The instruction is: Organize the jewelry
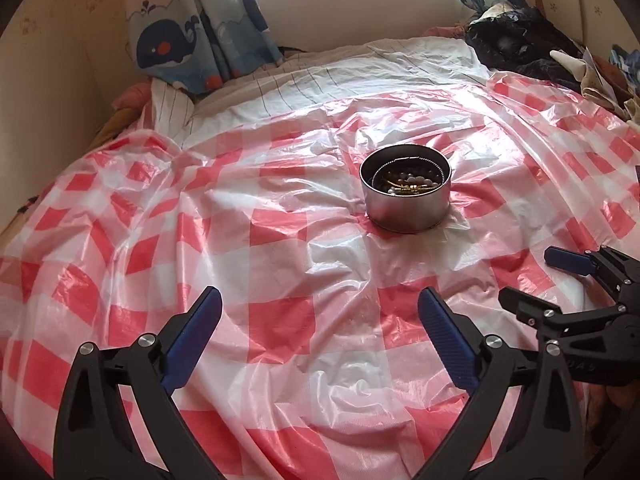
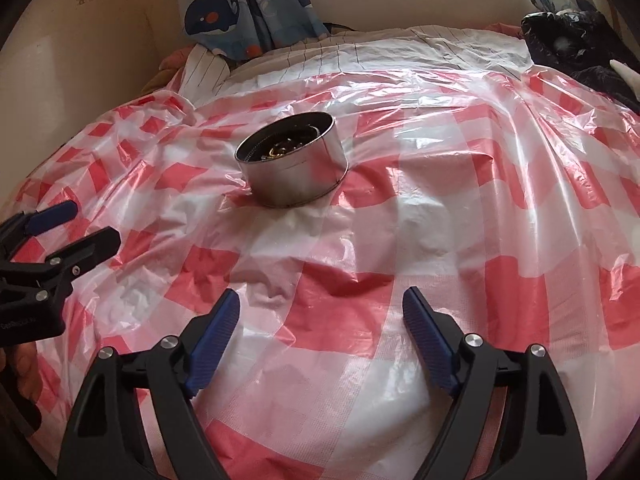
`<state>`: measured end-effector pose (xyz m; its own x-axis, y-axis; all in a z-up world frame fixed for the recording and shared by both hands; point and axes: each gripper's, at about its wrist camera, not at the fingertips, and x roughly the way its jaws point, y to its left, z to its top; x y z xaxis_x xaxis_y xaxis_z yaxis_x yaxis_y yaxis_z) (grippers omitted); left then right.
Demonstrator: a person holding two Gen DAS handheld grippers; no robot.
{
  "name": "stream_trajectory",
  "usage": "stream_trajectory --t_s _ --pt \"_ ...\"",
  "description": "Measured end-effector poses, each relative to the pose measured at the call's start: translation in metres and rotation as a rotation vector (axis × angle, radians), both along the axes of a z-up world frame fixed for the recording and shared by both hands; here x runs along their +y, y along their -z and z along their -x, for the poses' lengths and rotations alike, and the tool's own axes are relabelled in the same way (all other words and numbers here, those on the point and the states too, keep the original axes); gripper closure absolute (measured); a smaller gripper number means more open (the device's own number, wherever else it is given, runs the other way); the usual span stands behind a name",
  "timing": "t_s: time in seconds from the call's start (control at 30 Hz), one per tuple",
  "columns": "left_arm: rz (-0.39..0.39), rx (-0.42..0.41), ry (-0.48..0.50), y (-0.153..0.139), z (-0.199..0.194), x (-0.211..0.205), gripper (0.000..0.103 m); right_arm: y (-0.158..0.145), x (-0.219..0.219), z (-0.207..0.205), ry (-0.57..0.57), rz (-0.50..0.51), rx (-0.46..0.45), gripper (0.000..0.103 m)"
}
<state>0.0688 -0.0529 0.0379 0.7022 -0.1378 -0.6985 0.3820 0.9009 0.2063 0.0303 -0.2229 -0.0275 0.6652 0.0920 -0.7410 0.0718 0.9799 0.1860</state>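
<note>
A round silver tin stands on the red-and-white checked plastic sheet over the bed. Inside it lies jewelry: white pearls, gold pieces and a dark bead chain. In the right wrist view the tin is ahead and to the left, with the jewelry partly visible. My left gripper is open and empty, well short of the tin. My right gripper is open and empty too. The right gripper also shows at the right of the left wrist view; the left gripper shows at the left of the right wrist view.
Whale-print curtains hang at the far left below a window. A dark pile of clothes lies at the far right corner of the bed. A white striped sheet shows beyond the plastic sheet. A wall runs along the left.
</note>
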Motion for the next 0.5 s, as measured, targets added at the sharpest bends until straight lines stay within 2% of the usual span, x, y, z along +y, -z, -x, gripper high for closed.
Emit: stream_trajectory --t_s 0.37,0.5 --pt "0.039 0.006 -0.014 0.001 -0.005 0.004 0.008 0.004 0.008 0.000 0.020 0.084 -0.008 0.016" --pt "0.022 0.025 -0.004 0.010 -0.005 -0.002 0.008 0.004 0.009 0.000 0.028 0.096 -0.009 0.014"
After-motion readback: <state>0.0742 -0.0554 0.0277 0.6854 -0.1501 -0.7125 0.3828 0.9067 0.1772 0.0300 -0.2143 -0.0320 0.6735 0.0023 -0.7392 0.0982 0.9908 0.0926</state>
